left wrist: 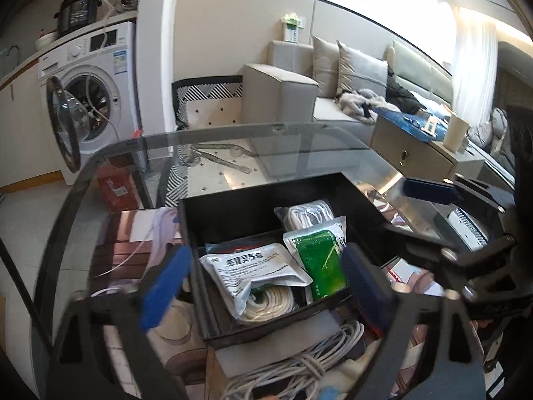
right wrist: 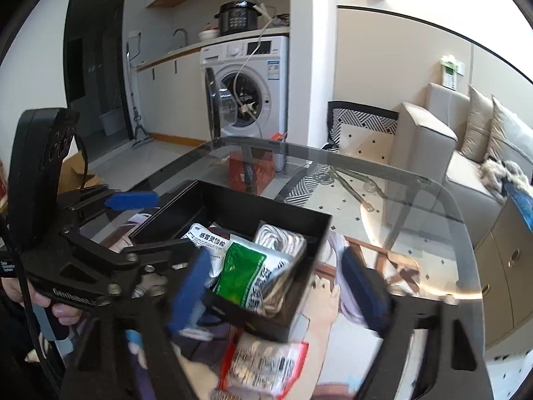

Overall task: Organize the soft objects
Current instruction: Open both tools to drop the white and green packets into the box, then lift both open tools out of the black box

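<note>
A black divided box [left wrist: 233,206] [right wrist: 313,250] stands on the glass table. It holds a white medicine pouch [left wrist: 253,266] [right wrist: 208,235], a green and white pouch [left wrist: 321,256] [right wrist: 240,271], a bagged white cable [left wrist: 308,215] [right wrist: 283,240] and a coil of white cord [left wrist: 269,303]. My left gripper [left wrist: 263,286] is open and empty, its blue pads on either side of the box's near end. My right gripper [right wrist: 276,286] is open and empty just above the box's near corner. A red-edged pouch [right wrist: 263,363] lies on the table in front of the box. A loose bundle of white cable [left wrist: 299,366] lies below the box.
The glass table's edge [left wrist: 200,133] [right wrist: 333,150] curves beyond the box. A grey sofa [left wrist: 279,93] [right wrist: 423,143], a washing machine with its door open [left wrist: 90,90] [right wrist: 250,83] and a low drawer cabinet [left wrist: 409,153] stand beyond. A red box [right wrist: 250,173] sits below the glass.
</note>
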`<state>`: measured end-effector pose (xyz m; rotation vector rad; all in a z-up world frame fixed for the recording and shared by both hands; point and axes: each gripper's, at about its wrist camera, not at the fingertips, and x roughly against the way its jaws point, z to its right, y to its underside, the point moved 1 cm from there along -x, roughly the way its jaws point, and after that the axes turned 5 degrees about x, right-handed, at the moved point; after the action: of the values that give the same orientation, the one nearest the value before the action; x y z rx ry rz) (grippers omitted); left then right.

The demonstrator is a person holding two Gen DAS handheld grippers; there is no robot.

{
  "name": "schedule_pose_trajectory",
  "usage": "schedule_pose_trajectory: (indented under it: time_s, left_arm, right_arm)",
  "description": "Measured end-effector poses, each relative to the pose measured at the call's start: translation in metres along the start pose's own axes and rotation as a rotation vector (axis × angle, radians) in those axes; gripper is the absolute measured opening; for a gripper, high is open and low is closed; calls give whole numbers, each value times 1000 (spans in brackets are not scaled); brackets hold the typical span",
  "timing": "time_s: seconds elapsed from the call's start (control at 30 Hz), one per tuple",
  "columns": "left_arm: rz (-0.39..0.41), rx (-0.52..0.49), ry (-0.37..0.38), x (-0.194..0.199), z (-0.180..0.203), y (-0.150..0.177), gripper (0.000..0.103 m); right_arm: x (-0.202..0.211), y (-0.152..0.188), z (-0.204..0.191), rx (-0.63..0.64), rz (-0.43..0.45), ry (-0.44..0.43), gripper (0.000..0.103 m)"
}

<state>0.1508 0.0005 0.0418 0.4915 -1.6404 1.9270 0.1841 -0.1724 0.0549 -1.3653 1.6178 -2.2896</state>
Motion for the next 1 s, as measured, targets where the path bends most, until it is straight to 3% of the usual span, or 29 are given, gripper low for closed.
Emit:
schedule_pose_trajectory:
  time_s: [0.17, 0.5, 0.77, 1.0]
  left_arm:
    - [20, 34, -20, 13, -8, 4, 103]
    - [23, 47, -63, 33, -7, 25, 103]
    - [-20, 65, -70, 28, -8, 48, 103]
    - [-57, 69, -62, 24, -5, 64, 103]
  right_arm:
    - [17, 20, -1, -36, -16, 28, 102]
    - [30, 60, -1, -138, -60, 30, 102]
    - [35, 82, 15, -239, -101, 69, 102]
    - [37, 90, 11, -231, -114, 71, 102]
